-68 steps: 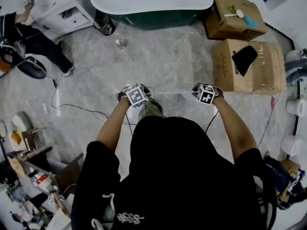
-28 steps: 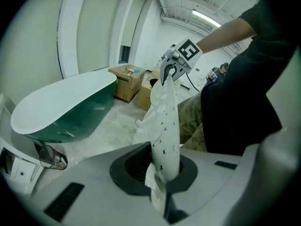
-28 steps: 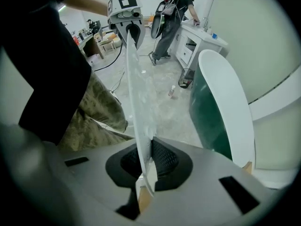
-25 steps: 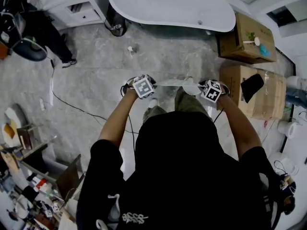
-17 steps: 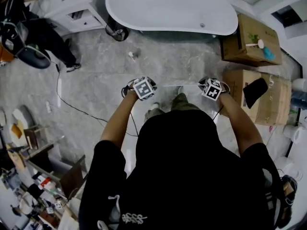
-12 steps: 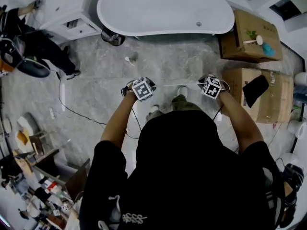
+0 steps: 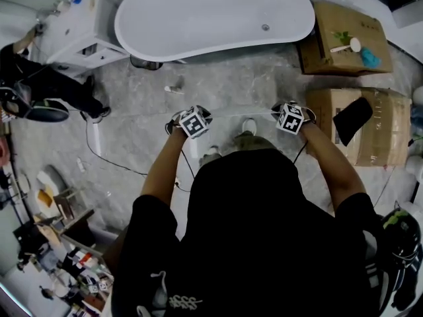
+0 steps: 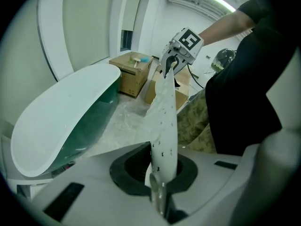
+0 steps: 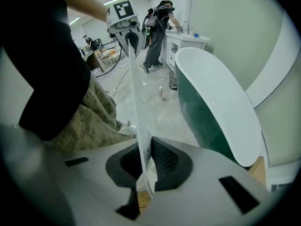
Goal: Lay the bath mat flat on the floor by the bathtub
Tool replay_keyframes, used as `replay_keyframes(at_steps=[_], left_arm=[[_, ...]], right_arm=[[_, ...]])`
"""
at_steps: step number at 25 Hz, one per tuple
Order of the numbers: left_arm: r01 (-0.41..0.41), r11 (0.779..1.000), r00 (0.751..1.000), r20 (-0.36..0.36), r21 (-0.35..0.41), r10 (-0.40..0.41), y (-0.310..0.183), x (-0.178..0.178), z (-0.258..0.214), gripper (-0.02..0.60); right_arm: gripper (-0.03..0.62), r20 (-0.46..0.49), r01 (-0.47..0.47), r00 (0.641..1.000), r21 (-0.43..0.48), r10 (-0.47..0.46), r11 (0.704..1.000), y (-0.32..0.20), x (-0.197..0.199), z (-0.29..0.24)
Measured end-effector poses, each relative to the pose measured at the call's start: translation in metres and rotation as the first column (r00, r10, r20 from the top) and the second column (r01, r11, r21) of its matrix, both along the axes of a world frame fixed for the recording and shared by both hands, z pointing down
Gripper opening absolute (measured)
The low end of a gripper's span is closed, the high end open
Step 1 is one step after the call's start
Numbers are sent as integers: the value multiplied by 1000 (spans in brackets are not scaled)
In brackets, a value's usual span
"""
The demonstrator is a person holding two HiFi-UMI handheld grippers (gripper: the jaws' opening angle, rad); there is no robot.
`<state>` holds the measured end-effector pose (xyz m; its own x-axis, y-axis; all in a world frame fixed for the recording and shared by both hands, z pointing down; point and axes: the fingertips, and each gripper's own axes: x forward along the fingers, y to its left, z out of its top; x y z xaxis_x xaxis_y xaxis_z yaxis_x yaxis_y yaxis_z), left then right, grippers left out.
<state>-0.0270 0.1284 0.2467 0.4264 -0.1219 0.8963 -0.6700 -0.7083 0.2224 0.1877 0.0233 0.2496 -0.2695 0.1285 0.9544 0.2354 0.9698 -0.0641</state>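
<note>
1. Grip state. My left hand-held gripper [image 7: 190, 123] and my right hand-held gripper [image 7: 291, 117] are each closed on the top edge of the bath mat [image 8: 164, 126], one near each end. In both gripper views the sheet runs straight between the pads.

2. Location. The mat is stretched between the two grippers and hangs in front of my legs, above the floor [image 7: 225, 84]. The bathtub [image 7: 211, 12] lies ahead, apart from it. The mat's lower edge is hidden by my body.

3. Handling. The mat looks thin, pale and limp, with small dark marks across it. I judge it light and floppy: it should sag if the grippers come together. Grip at the two top corners and keep the edge taut.

4. Count. One mat, two grippers, one bathtub, two cardboard boxes [image 7: 340, 28] to the right.
</note>
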Motion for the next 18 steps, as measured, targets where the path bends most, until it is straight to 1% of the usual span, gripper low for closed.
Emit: replay_keyframes(at_steps=[4,7,10,13,18], left_arm=[[5,999,999,33,-39,-4,-5,0,9,26],[33,998,999,45,-56,-30,-18,-2,15,26],[64,995,998,21,-73,-63,-27,0,26,26],[57,995,998,-13,-82,-58,-27,-2,35,26],[57,994,996,-61,-93,-63,-31,-17,52,26]], right_arm=[[28,11,3,1000,-20,-3,1000,-9,0,10],[28,11,9,1000,-38,-8,999,-17,-1,19],[28,-10,2,1000,-39,-3,999,-27,0,30],[28,-41,-24,999,-46,23,999,-29,-4,34],[28,-93,-82,993,-43,78,996,-30,-16,42]])
